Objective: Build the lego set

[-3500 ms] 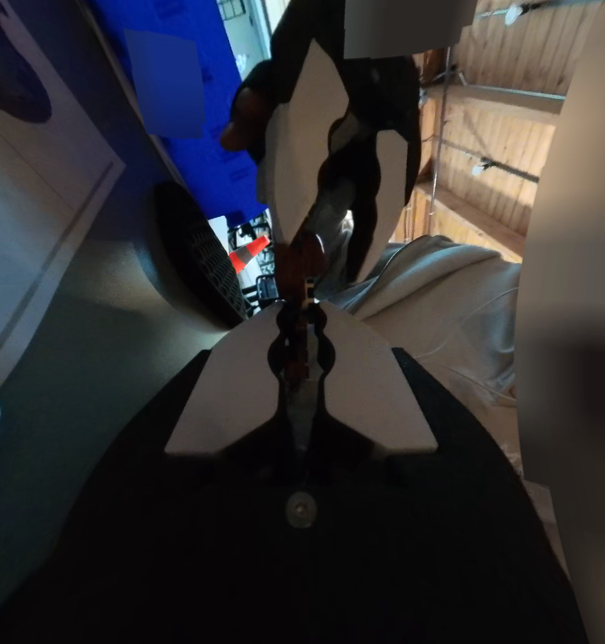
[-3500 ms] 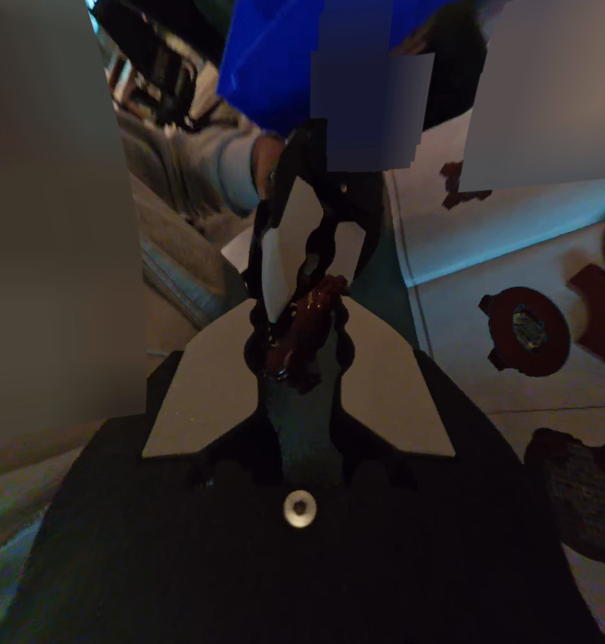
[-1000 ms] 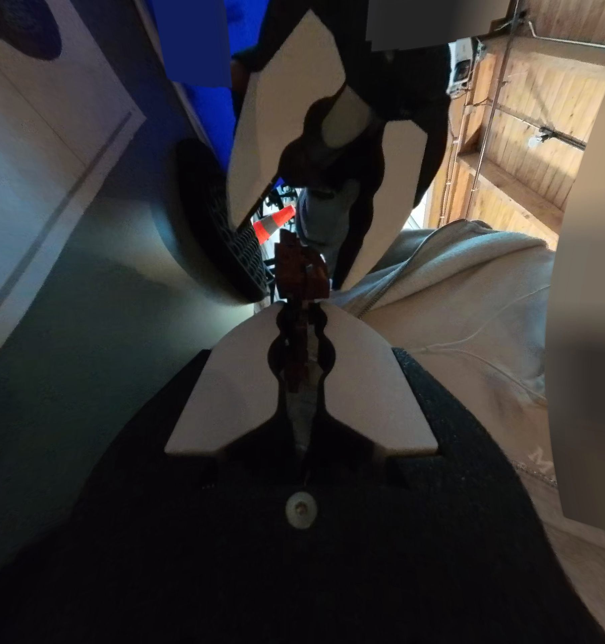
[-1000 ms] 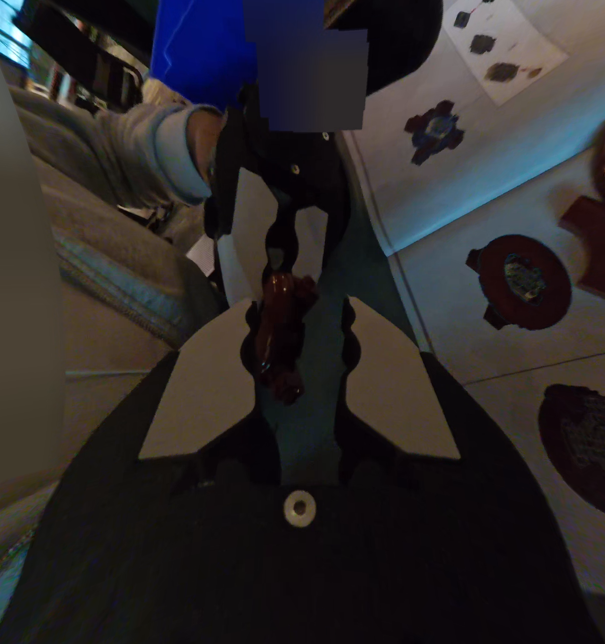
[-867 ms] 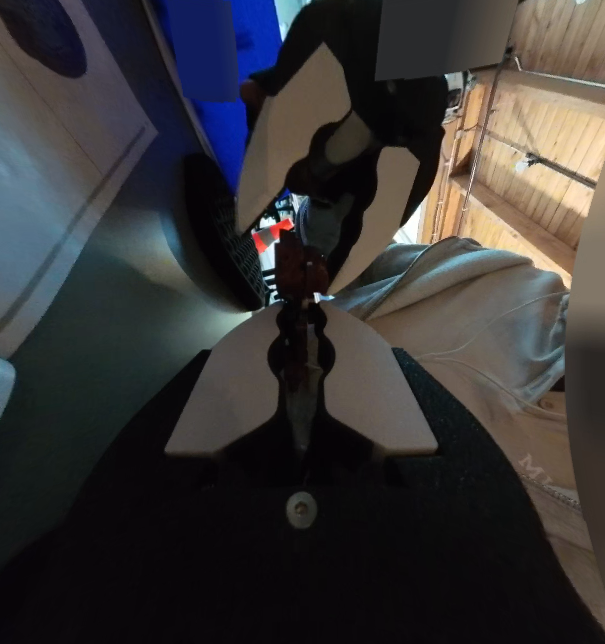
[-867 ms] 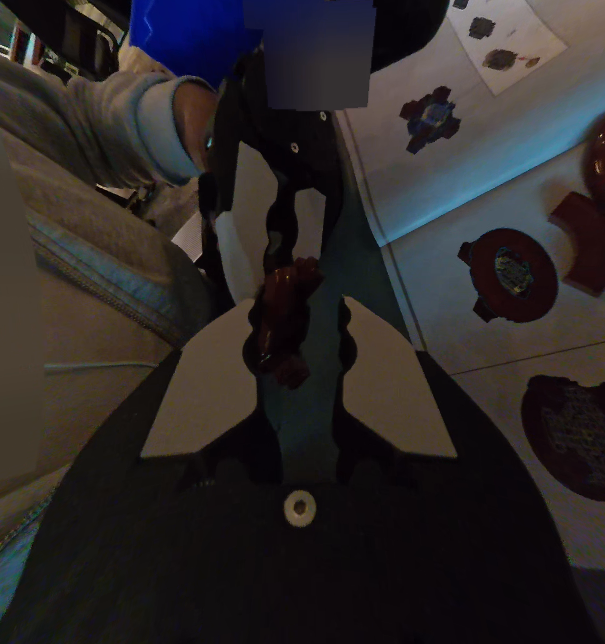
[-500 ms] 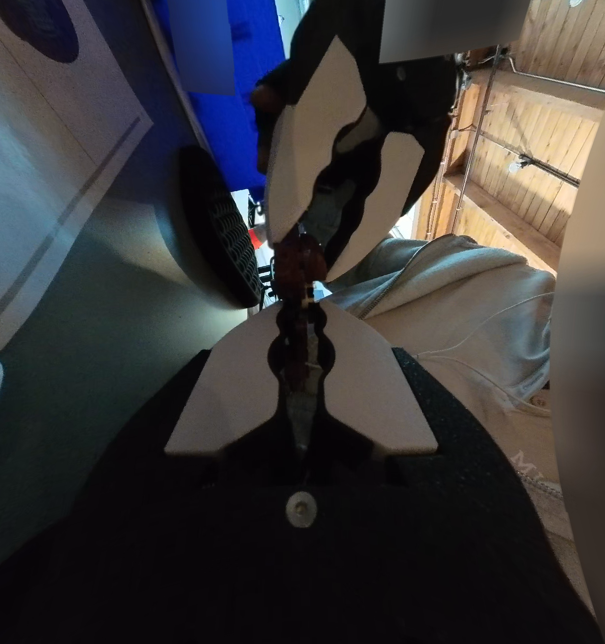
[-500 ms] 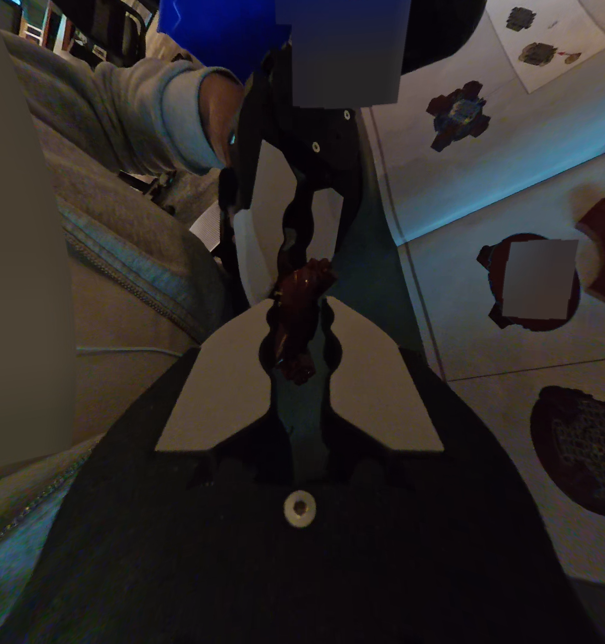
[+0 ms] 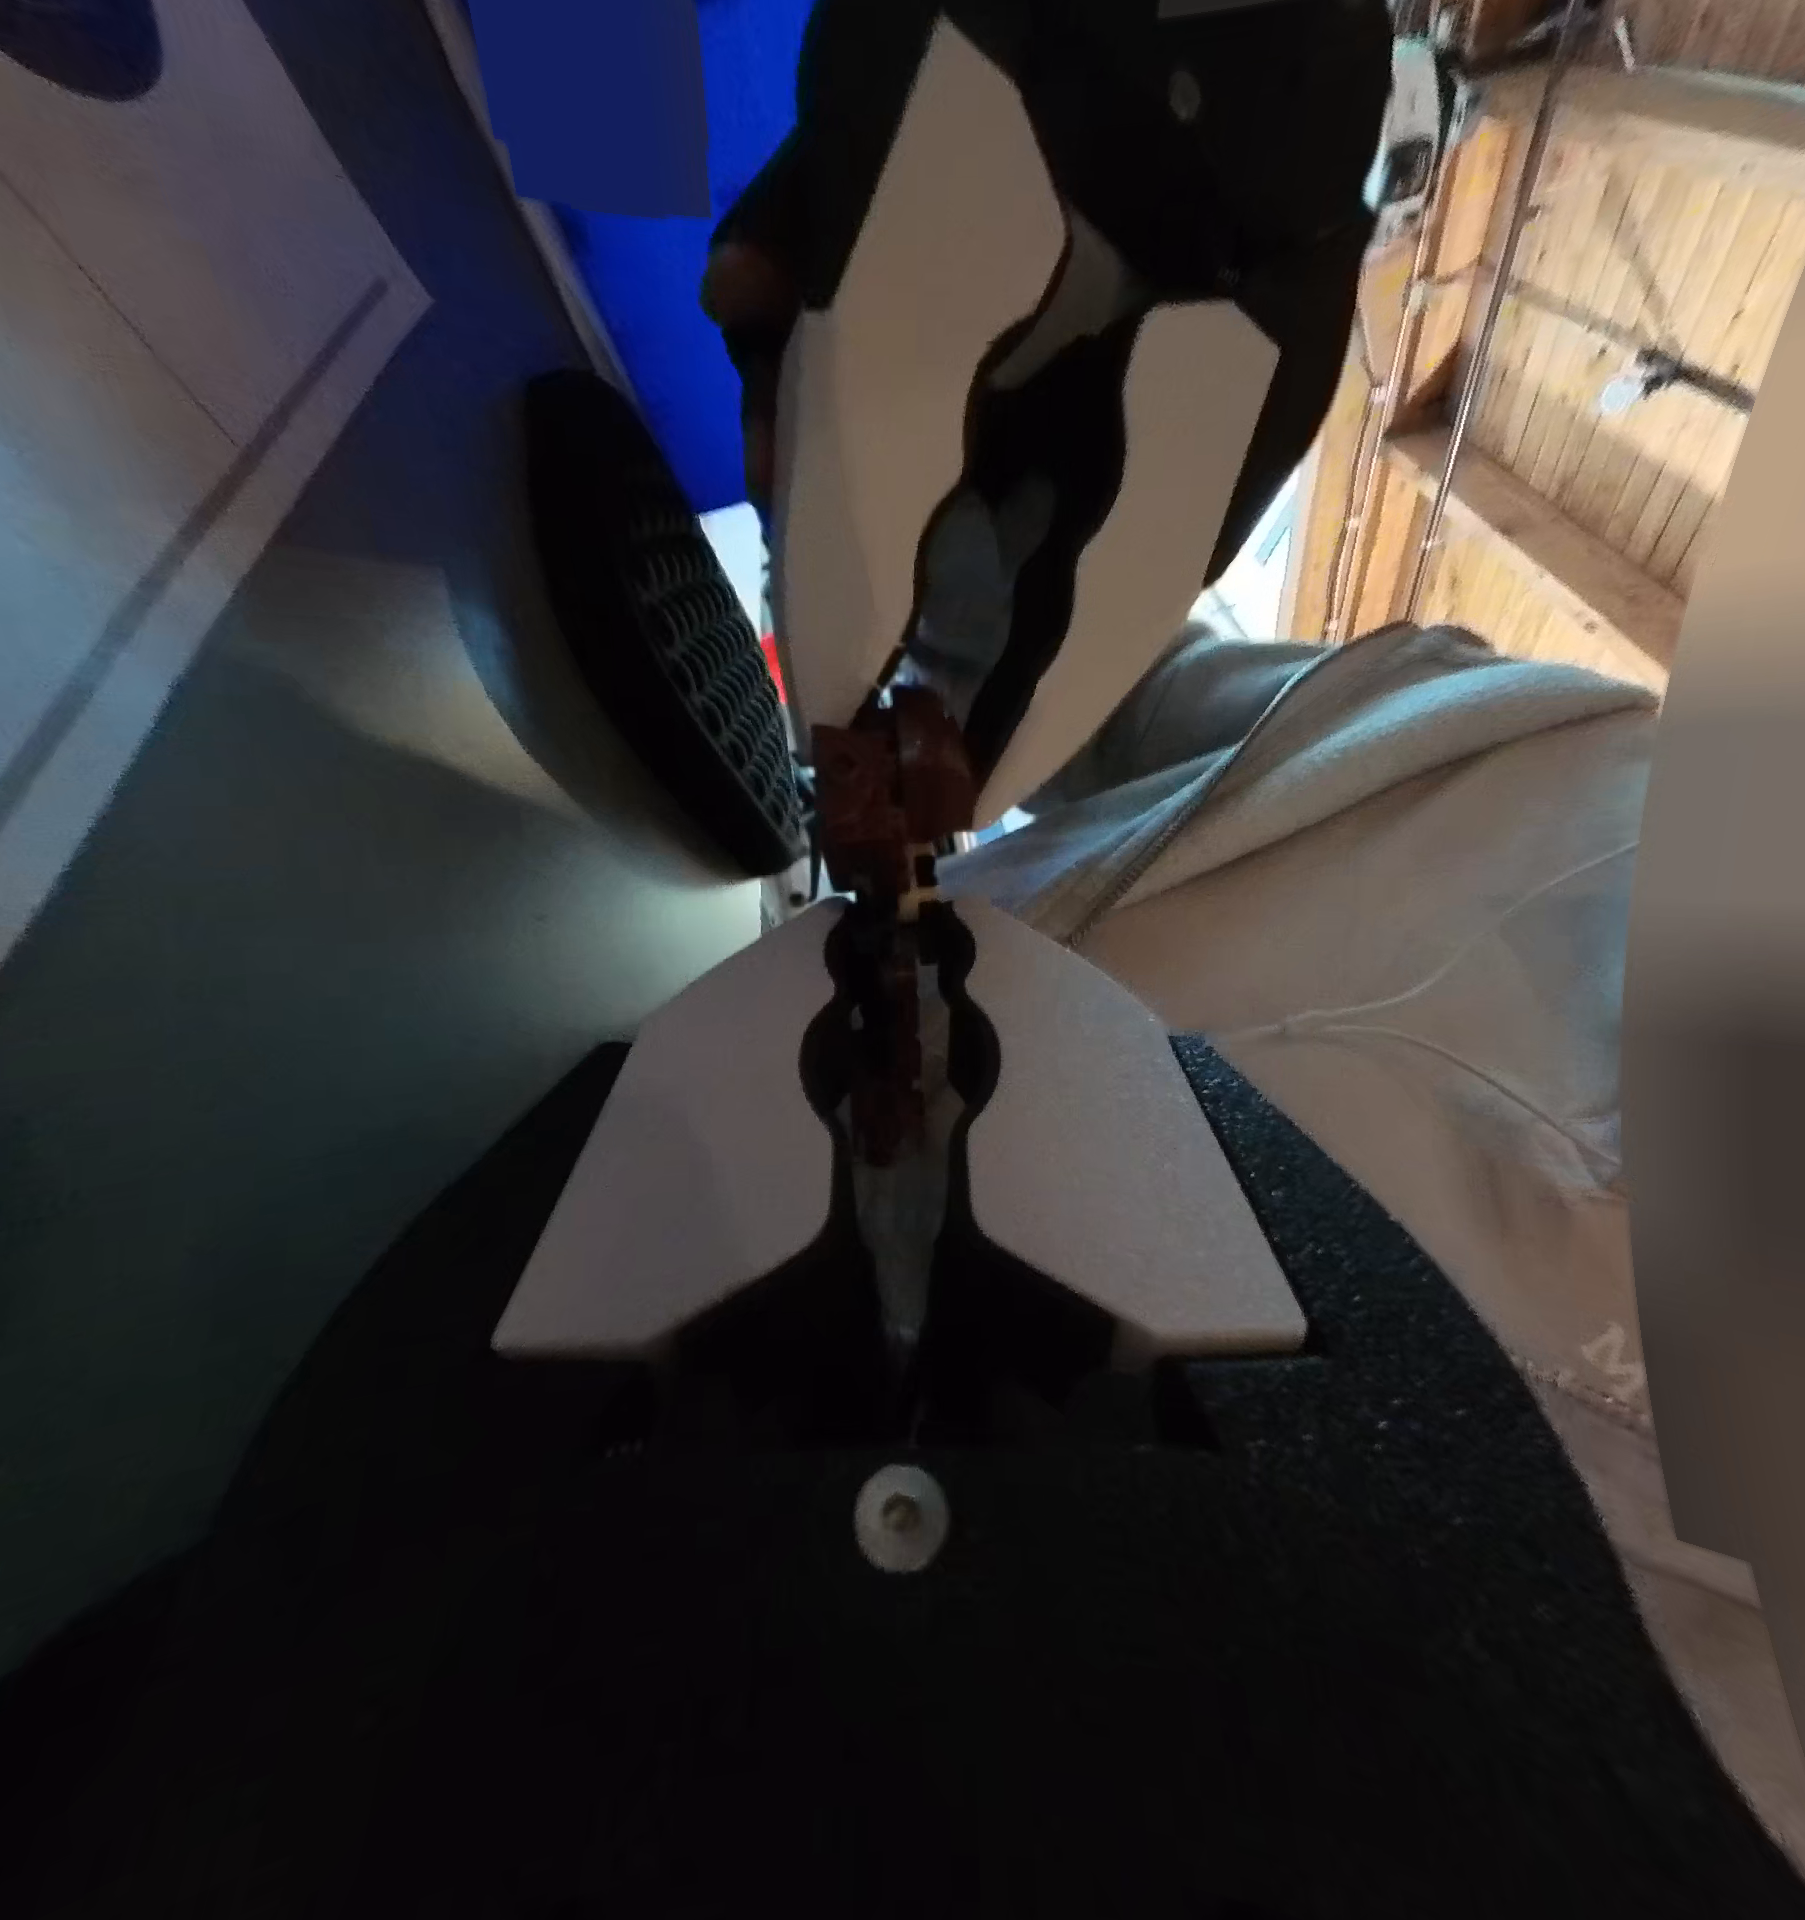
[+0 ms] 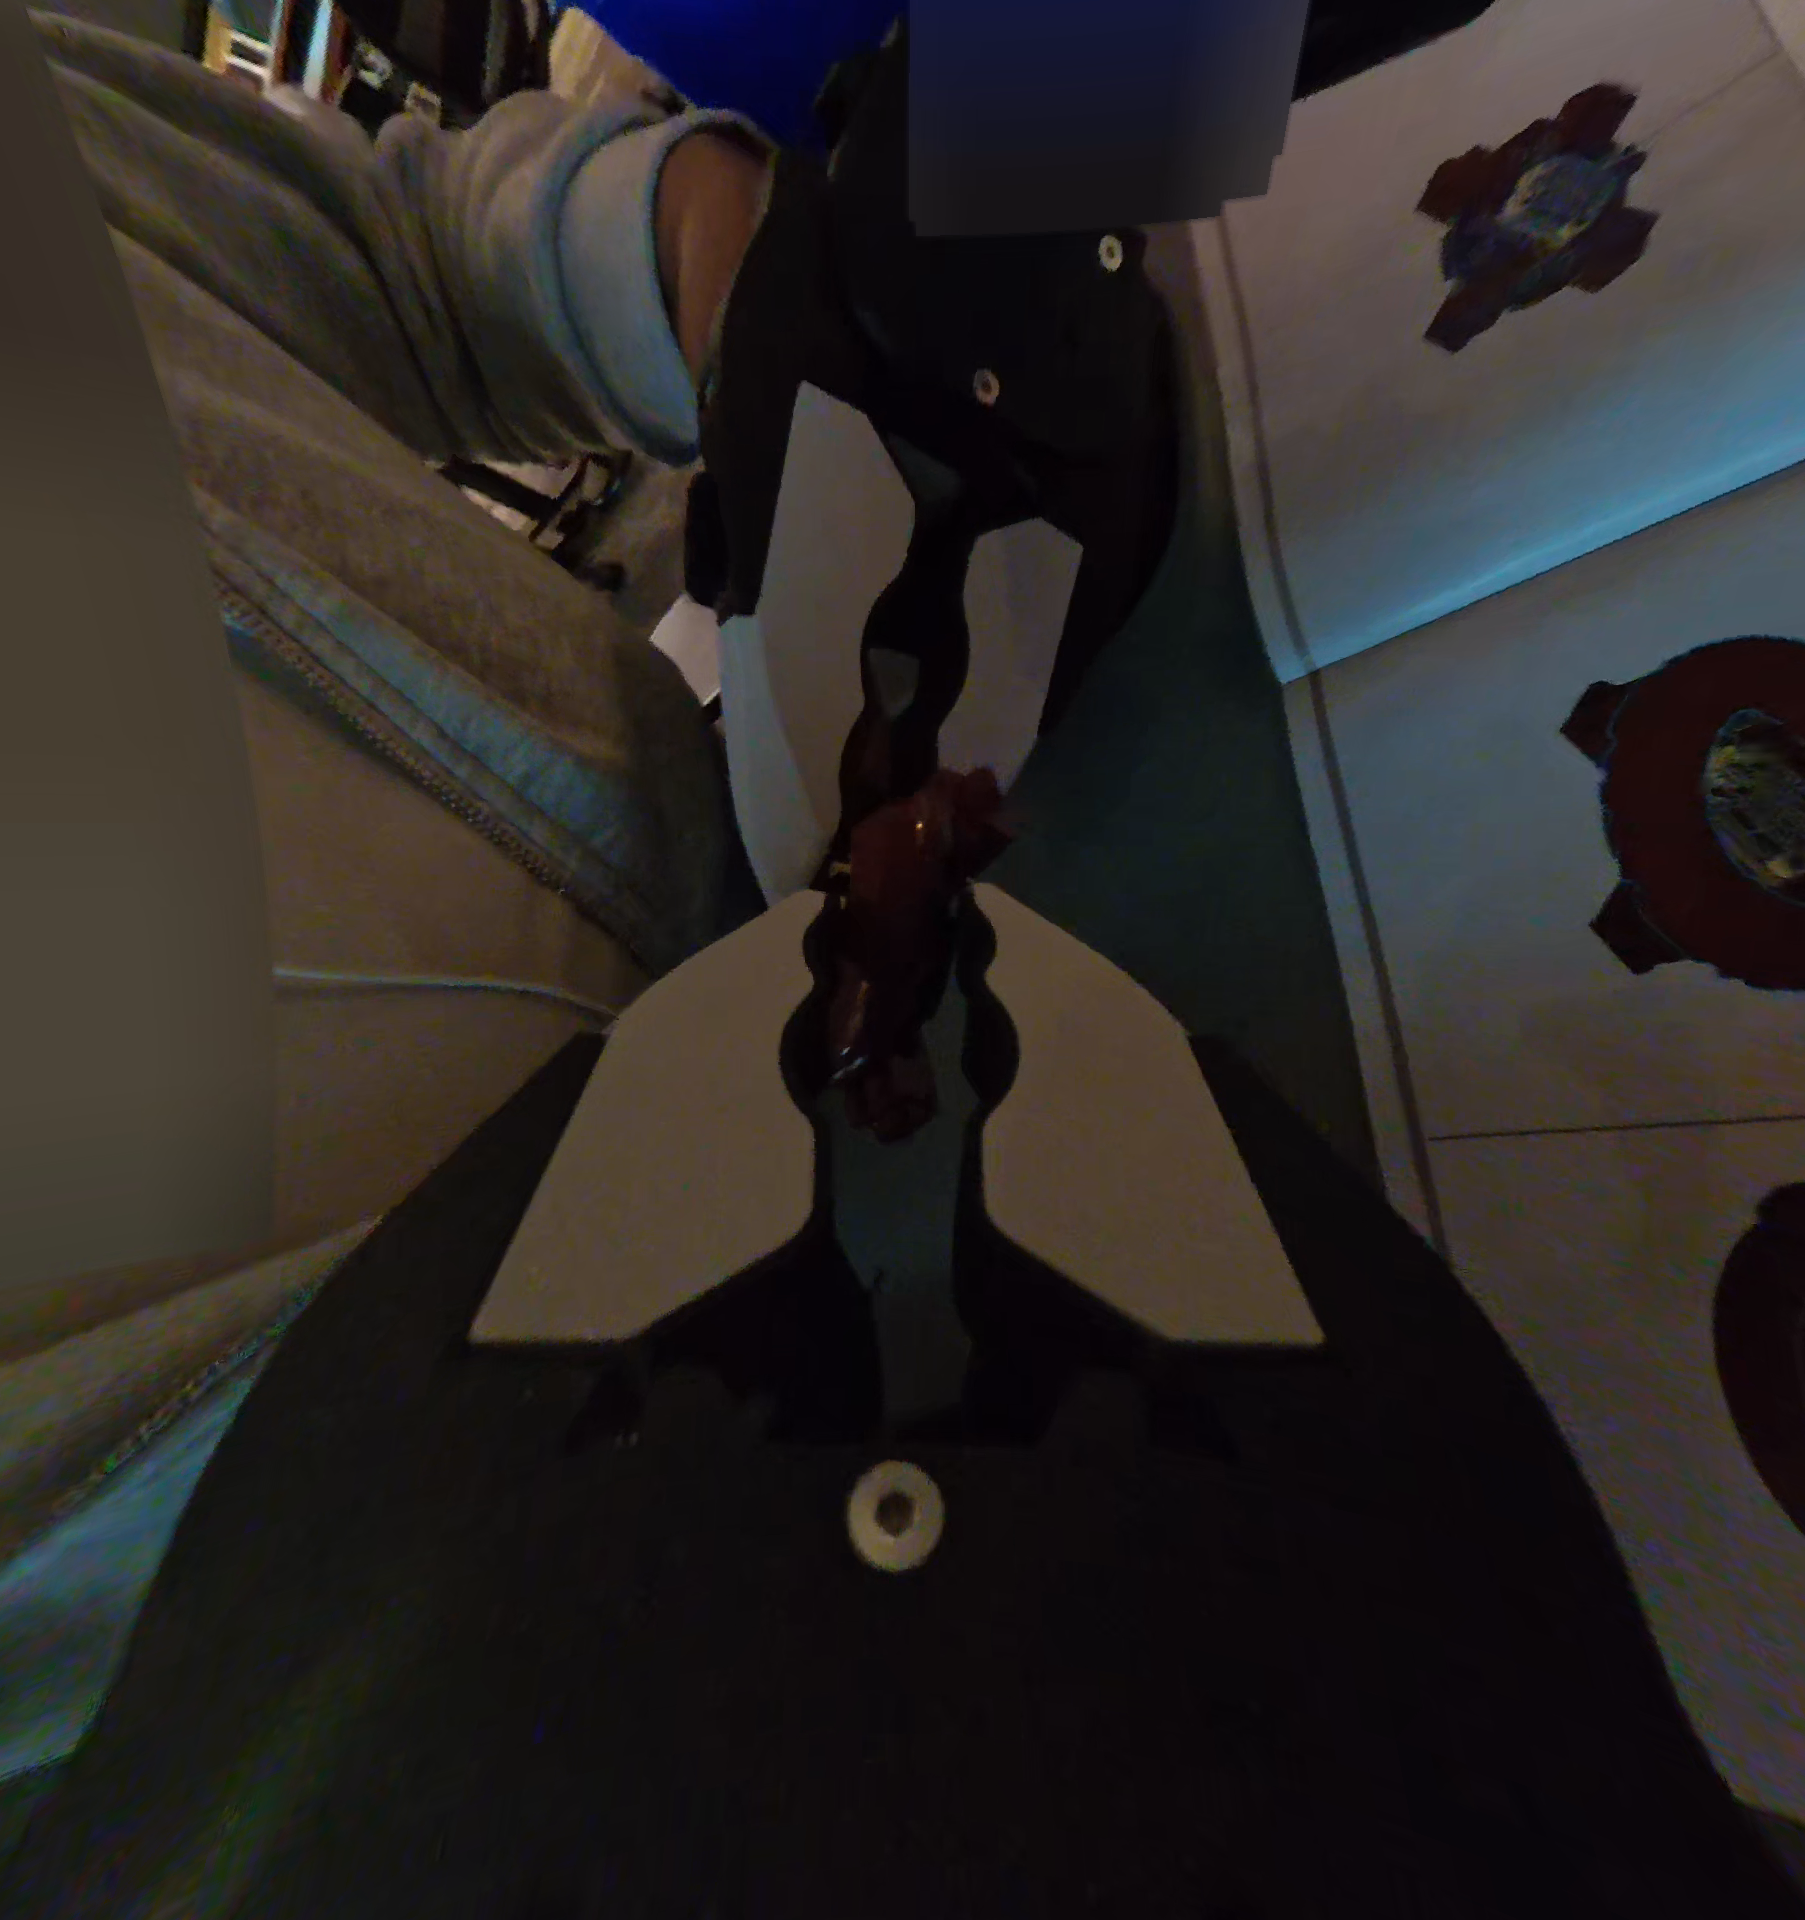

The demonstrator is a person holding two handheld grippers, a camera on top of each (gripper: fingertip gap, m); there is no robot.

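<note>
Piece (image 9: pixel 893 790), small, dark red-brown and studded, is hanging in the air between two opposed grippers, clear of the surface (image 9: pixel 202 987). The left gripper (image 9: pixel 898 914) is clamping its near end with narrow jaws, pads pressing on both sides. The right gripper (image 10: pixel 893 904) is coming in from the far side, its jaws narrowed onto the other end of the same piece. As a judgement, this double hold is going best with both pairs of jaws lined up along one axis and pressing evenly, since any twist between them is likely levering the studs apart; a seam is showing down the middle of the piece, so it may be two parts joined. Counting: two grippers, one held piece, one hand (image 10: pixel 711 260) in a grey sleeve behind the left gripper. Right of the right jaws, three dark red builds are lying on the surface: a cross (image 10: pixel 1532 208), a lugged disc (image 10: pixel 1729 810) and a rounded one (image 10: pixel 1802 1403). Left of the left jaws, one black mesh disc (image 9: pixel 659 644) is standing.
</note>
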